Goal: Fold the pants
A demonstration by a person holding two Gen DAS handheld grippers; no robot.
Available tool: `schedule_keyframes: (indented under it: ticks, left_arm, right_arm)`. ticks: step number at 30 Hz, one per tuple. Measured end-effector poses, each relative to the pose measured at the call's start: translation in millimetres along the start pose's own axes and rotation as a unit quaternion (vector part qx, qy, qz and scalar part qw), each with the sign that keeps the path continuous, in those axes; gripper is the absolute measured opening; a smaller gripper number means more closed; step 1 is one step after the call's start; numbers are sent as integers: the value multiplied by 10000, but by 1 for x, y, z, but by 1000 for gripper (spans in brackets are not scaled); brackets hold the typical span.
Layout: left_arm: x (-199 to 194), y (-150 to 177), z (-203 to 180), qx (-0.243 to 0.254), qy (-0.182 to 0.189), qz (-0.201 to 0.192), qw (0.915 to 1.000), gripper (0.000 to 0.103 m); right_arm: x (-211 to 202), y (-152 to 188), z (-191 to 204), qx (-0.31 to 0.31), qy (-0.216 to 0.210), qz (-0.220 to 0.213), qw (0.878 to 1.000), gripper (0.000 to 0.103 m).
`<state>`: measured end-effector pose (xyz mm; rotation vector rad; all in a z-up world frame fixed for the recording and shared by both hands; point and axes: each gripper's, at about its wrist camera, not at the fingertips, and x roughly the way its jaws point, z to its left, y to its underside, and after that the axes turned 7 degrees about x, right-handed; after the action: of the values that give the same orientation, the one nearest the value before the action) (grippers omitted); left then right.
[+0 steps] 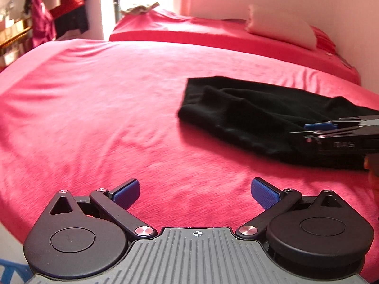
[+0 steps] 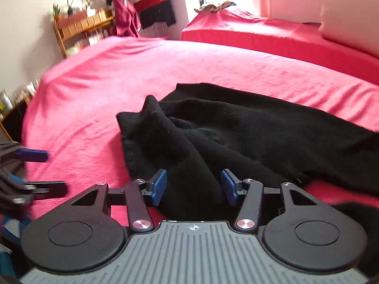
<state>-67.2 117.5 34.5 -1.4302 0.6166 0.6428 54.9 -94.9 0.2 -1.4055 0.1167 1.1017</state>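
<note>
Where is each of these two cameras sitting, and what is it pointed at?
Left wrist view: rides on the left hand-held gripper, open over bare pink bedspread; black pants lie off right, where the right hand-held gripper enters.
Right wrist view: rides on the right hand-held gripper, open with pants fabric between its fingers; the left hand-held gripper shows at the left edge.
Shared: pants, bedspread, each other's gripper.

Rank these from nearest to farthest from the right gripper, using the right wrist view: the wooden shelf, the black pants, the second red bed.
1. black pants: between the open fingers of the right gripper.
2. second red bed: beyond, upper right.
3. wooden shelf: far wall, upper left; close to the second bed's rank.
</note>
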Motion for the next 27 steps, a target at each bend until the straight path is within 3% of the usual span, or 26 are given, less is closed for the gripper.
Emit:
schedule_keyframes:
  ticks: [1,2,3,4,6,8,11,13,14,19,22,25,27]
  left_arm:
    - [0,1,3,-34,-27,4,10000,103]
    - [-3,3,3,-67,-54,3,10000,103]
    - [-4,3,6,-100,-76,-8,9999,103]
    - [-6,4,9,-125,-91,-34,9999,103]
    - [-12,3,15,-184,-122,-133,9997,103]
    - [-17,-1,20,-287,-105,-255,9992,103]
    - [-20,-7,21,-434,116,-347,9984,103]
    - [-18,-10,15,-423,314,-295,9982,103]
    - [-16,-11,11,-394,399,-267,9981,103]
    - [5,-12,-13,-309,737,11,9968,103]
    - [24,-11,-28,-278,912,377,9947,103]
    - [32,-16,-43,-79,864,474,9951,103]
    - [32,-23,-50,2,846,372,9957,103]
  right_arm:
    - [7,0,4,-22,30,50,10000,55]
    - [9,2,9,-60,-68,107,9999,43]
    - [6,6,18,-131,-218,114,9996,39]
    - [-4,13,29,-347,-455,81,9983,39]
    - [-28,29,57,-1058,-1068,61,9886,48]
    - [-48,48,70,-1499,-1293,59,9802,54]
    - [-67,58,54,-1064,-1328,111,9854,54]
    - [-87,64,36,-702,-1452,-71,9869,61]
    - [-94,66,30,-607,-1363,-159,9887,68]
    - [-133,87,-6,13,-848,-568,9948,72]
    - [-156,89,-44,558,-369,-1004,9927,76]
    - [-198,101,-87,1224,209,-1539,9803,85]
    - [-232,112,-120,1705,550,-1968,9639,91]
